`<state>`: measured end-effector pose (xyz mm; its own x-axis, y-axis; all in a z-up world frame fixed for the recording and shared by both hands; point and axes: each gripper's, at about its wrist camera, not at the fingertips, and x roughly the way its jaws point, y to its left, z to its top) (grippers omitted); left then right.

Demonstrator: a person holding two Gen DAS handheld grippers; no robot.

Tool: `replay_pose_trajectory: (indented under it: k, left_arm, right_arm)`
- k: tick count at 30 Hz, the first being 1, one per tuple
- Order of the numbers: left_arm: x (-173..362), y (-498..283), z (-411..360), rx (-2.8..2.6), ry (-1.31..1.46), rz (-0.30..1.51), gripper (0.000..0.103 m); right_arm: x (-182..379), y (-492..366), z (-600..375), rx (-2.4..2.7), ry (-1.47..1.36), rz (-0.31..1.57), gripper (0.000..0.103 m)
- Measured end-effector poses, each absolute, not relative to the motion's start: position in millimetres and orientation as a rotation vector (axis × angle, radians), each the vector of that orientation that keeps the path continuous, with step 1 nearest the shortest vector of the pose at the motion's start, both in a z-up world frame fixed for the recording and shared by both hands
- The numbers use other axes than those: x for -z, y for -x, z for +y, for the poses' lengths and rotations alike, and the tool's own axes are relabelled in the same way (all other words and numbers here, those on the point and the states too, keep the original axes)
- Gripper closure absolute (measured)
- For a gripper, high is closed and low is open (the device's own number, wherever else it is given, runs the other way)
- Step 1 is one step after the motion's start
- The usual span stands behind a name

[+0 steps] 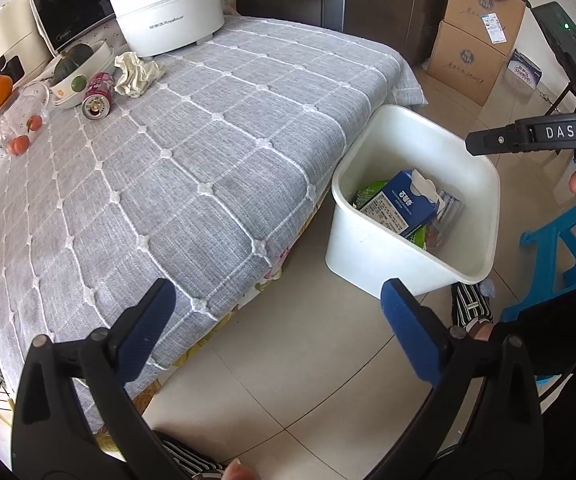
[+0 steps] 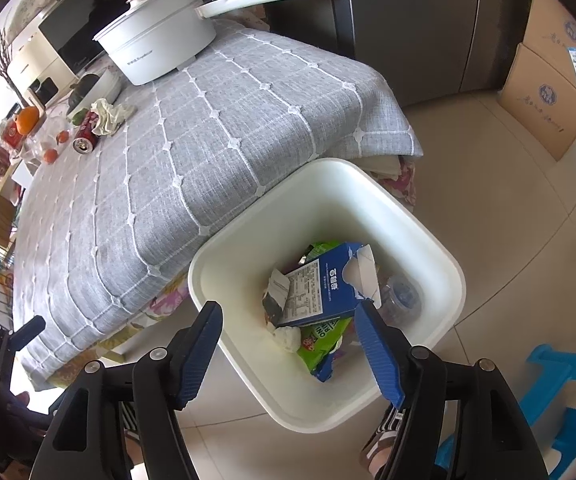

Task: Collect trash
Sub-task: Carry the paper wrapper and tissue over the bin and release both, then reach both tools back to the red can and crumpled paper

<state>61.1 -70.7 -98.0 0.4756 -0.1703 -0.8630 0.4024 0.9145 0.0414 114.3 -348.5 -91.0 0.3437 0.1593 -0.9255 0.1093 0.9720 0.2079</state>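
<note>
A white trash bin (image 1: 367,248) (image 2: 327,164) stands on the floor against the table's near corner. In it lie a blue carton (image 1: 399,200) (image 2: 327,284), a green wrapper (image 2: 319,340) and other scraps. On the grey tablecloth's far left lies a red can (image 1: 98,96) (image 2: 86,136) on its side, touching a crumpled paper (image 1: 136,74) (image 2: 110,116). My left gripper (image 1: 278,286) is open and empty over the table's edge. My right gripper (image 2: 288,308) hangs open above the bin, nothing between its pads; one of its fingers (image 1: 487,142) shows in the left wrist view.
A white pot (image 1: 168,12) with a long handle, a bowl (image 1: 100,54) holding a green squash, oranges and a glass jar crowd the table's far end. Cardboard boxes (image 1: 475,40) stand by the far wall, a blue stool (image 1: 555,248) right of the bin. A person's striped shoe (image 1: 471,304) is beside the bin.
</note>
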Motion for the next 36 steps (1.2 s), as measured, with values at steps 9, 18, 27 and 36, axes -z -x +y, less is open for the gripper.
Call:
replay_pose_trajectory:
  k: [9,18,27,36]
  left_arm:
    - [87,-82,-28,0.266,-0.143,1.009,0.001]
    - [78,-131,28,0.149,-0.098,0.990,0.001]
    - [81,-226,73,0.068,0.033,0.911,0.001]
    - [100,-316,87,0.069,0.198,0.792,0.012]
  right_arm:
    - [85,-131,-317,-0.066,-0.204,1.211,0.029]
    - [79,-173,-272,-0.099,-0.143,1.199,0.029]
    - [71,-245,-236,-0.133,-0.073,1.082,0.024]
    - [94,-313,-207,-0.208,-0.108,1.020,0.023]
